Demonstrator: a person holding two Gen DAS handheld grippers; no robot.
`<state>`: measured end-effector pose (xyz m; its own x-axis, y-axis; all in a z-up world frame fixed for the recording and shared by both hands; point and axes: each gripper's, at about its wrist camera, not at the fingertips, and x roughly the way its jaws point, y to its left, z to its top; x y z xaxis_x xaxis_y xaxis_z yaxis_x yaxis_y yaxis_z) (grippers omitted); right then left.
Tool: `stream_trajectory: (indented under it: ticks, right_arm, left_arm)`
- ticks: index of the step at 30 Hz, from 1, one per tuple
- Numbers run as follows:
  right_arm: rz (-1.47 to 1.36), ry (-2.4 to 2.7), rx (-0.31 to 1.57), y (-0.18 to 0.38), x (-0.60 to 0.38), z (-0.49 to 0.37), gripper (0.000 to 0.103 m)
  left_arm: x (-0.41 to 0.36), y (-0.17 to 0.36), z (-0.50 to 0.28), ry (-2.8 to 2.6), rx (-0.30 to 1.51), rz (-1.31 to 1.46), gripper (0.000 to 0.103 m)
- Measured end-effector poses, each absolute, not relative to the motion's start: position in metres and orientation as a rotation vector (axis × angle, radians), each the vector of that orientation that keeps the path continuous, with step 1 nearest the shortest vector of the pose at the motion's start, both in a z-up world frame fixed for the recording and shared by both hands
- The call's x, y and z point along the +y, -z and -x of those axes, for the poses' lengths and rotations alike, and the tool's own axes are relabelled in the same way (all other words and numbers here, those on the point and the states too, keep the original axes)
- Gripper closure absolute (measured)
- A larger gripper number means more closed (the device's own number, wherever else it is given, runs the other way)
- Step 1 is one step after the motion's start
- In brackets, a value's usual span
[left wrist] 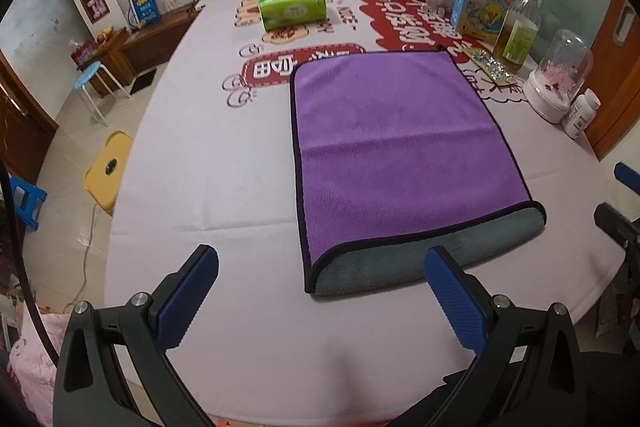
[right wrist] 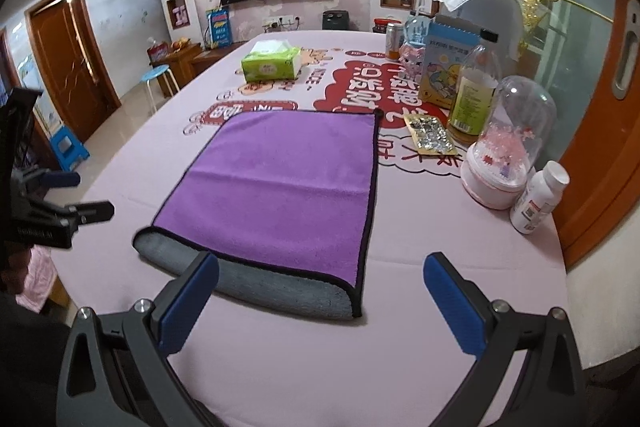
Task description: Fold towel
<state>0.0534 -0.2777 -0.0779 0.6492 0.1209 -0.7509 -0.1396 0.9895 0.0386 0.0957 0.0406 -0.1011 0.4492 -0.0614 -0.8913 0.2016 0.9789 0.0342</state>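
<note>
A purple towel (left wrist: 400, 147) with a black hem lies flat on the pink tablecloth, folded once, its grey underside showing along the near fold (left wrist: 420, 259). It also shows in the right wrist view (right wrist: 276, 187). My left gripper (left wrist: 320, 291) is open and empty, hovering just short of the towel's near left corner. My right gripper (right wrist: 320, 299) is open and empty, just short of the towel's near right corner. The left gripper shows at the left edge of the right wrist view (right wrist: 60, 203).
A green tissue box (left wrist: 292, 5) sits at the far middle of the table (left wrist: 200, 167). Along the right edge stand a glass dome ornament (right wrist: 508, 155), a white pill bottle (right wrist: 538, 197), a drink bottle (right wrist: 474, 95), a foil packet (right wrist: 430, 135) and boxes.
</note>
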Motion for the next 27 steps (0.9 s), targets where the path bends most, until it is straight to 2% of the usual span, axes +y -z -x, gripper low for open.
stream_trajectory:
  ticks: [11,18,27]
  right_arm:
    - [0.039,-0.174,0.915,0.131,-0.277,-0.068,0.002]
    - [0.019,-0.183,0.994,0.161,-0.281,-0.078,0.013]
    - [0.009,-0.187,1.052,0.181,-0.282,-0.085,0.028]
  left_arm:
    - [0.05,0.15,-0.123,0.222,1.164,-0.101,0.001]
    - [0.05,0.177,-0.137,0.236,1.209,-0.109,0.001]
    - [0.046,0.196,-0.144,0.271,1.265,-0.097,0.007]
